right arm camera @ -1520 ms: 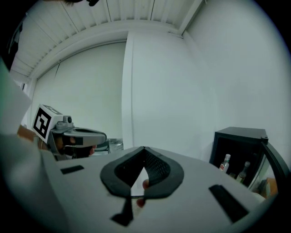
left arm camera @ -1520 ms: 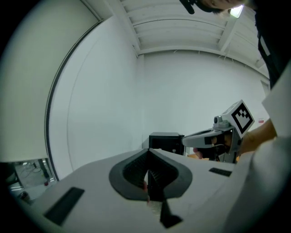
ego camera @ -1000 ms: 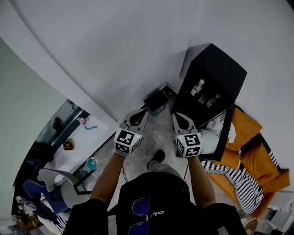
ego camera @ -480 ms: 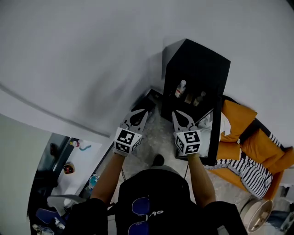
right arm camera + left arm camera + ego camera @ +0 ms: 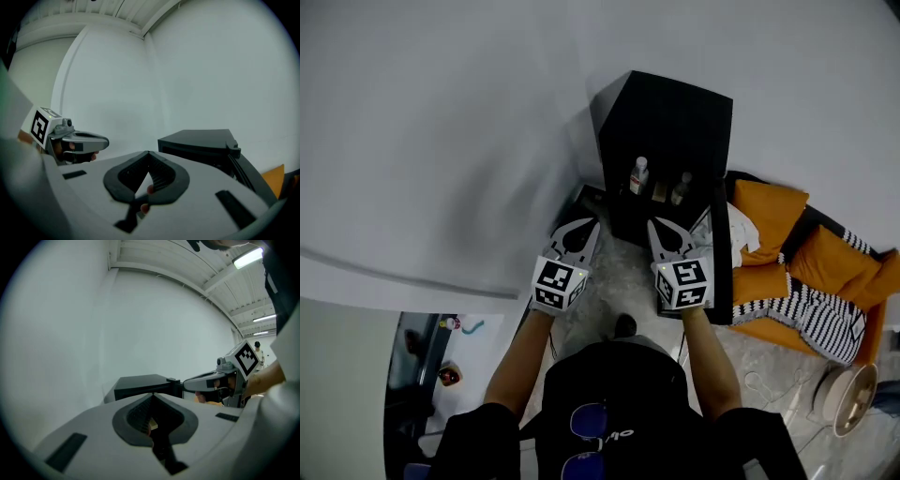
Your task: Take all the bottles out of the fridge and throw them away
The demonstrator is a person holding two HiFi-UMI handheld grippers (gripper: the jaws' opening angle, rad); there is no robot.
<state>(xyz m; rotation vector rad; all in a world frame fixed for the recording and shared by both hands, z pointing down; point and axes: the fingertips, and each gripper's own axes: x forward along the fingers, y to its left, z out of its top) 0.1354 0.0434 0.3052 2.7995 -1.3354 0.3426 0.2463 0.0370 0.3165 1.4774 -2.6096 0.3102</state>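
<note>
Both the left gripper and the right gripper closed on nothing, just short of the open fridge

Jaws pressed together, the two hang side by side in front of the fridge, a boxy, matte black cabinet. On its shelf stand the bottles: a white capped cylinder and darker, slimmer ones close beside it. Crowded like that, smooth round sides could topple under a careless reach, and the fridge door, open beside the right gripper, could get clipped.
</note>
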